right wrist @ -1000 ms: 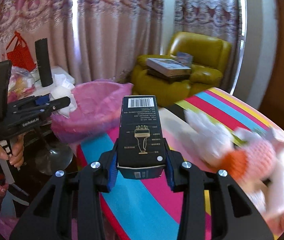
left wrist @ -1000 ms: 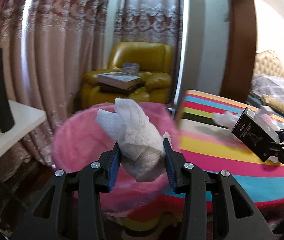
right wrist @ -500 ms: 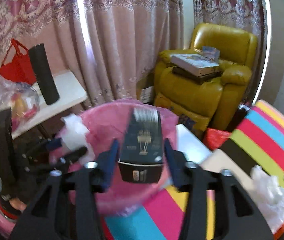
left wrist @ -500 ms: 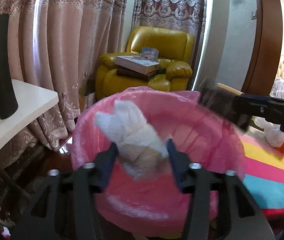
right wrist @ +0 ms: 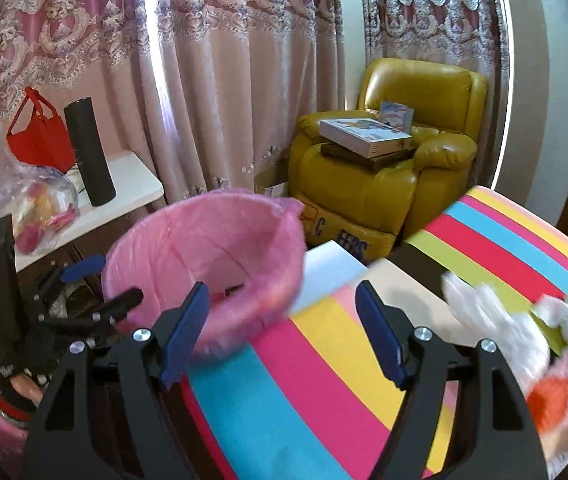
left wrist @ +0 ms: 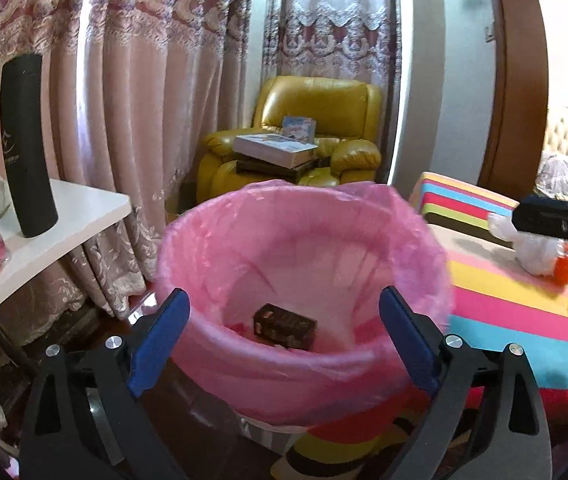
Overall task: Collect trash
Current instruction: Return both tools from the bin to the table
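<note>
A bin lined with a pink bag stands beside the striped bed. A dark box lies on the bin's bottom. My left gripper hangs just above the near rim, its jaws opening wide with nothing between the blue pads. My right gripper is over the bed's corner, to the right of the bin, its jaws also opening and empty. The crumpled white tissue is out of sight.
A white side table at the left carries a tall black cylinder, a red bag and a clear plastic bag. A yellow armchair with boxes stands behind. A soft toy lies on the striped bed.
Both grippers carried their loads over the bin and let go: the white tissue left the left jaws, the black box left the right. The right gripper then drew back over the bed.
</note>
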The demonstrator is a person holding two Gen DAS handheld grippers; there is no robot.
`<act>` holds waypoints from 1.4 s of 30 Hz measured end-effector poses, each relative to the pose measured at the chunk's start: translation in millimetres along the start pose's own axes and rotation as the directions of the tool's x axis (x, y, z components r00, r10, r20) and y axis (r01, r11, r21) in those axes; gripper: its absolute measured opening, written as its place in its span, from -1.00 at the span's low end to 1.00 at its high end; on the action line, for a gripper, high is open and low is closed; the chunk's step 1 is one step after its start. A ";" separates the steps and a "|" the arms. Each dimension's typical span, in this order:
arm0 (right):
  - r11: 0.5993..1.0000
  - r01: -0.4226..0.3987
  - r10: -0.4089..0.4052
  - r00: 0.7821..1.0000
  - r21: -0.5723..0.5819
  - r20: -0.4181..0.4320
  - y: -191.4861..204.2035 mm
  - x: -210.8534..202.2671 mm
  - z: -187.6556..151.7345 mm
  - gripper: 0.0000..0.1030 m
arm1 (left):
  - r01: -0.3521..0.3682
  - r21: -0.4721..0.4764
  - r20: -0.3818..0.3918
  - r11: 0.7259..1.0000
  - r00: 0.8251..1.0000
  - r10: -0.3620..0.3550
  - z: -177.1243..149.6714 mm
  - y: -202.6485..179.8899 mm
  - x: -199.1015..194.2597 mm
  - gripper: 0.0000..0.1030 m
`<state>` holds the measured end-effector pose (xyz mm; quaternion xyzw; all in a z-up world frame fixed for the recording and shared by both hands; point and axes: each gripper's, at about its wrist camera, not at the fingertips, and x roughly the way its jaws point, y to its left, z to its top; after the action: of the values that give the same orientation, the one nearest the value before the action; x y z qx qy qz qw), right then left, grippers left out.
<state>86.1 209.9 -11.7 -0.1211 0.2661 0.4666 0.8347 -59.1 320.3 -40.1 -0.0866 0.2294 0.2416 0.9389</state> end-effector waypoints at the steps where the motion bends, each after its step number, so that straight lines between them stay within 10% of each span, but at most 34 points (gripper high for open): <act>1: 1.000 0.012 -0.012 1.000 -0.001 0.000 -3.0 -5.6 -6.1 0.41 | 0.011 0.002 0.003 1.000 1.000 -0.011 0.0 -4.8 -1.8 0.73; 14: 0.957 0.260 -0.263 0.965 0.124 0.005 -86.1 -103.5 -88.1 0.49 | 0.248 0.086 -0.061 0.965 0.968 -0.243 -7.1 -122.2 -0.3 0.73; 27: 0.711 0.574 -0.598 0.798 0.405 -0.081 -201.8 -219.1 -177.6 0.61 | 0.488 0.238 -0.163 0.840 0.873 -0.460 -10.6 -259.9 -0.2 0.73; 35: 0.616 0.642 -0.626 0.751 0.457 -0.210 -266.8 -228.8 -200.0 0.60 | 0.574 0.269 -0.264 0.774 0.816 -0.514 -19.0 -316.6 11.3 0.73; 42: 0.610 0.667 -0.614 0.739 0.428 -0.277 -293.5 -198.4 -188.6 0.60 | 0.574 0.262 -0.299 0.776 0.813 -0.501 -21.3 -340.3 19.4 0.73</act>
<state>187.3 -173.9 -71.1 -0.0112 0.3588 0.0442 0.9323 115.6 27.0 -50.3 -0.0107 0.3317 -0.0921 0.9388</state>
